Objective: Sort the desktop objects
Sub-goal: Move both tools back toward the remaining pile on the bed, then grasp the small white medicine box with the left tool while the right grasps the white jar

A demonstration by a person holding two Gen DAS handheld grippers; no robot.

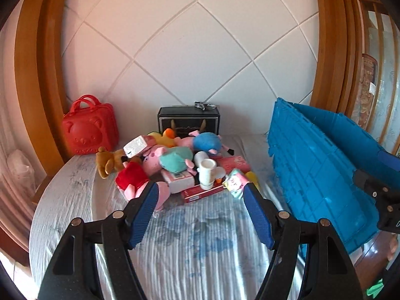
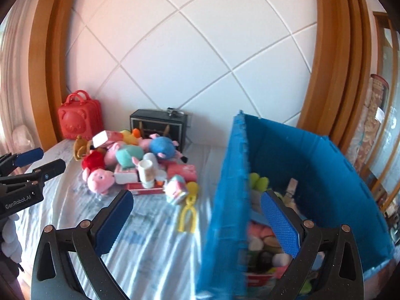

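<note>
Blue crate (image 2: 312, 165) beside toy pile (image 1: 172, 160)

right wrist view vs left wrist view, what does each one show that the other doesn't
Only the right wrist view looks inside the blue crate, where soft toys already lie, and shows the yellow plastic tongs on the bedsheet. Only the left wrist view shows the crate's ribbed outer wall and the brown teddy bear in full. Both share the toy pile with the white cup, the red bear case, the black box, and both open, empty tools: left tool and right tool.
</note>
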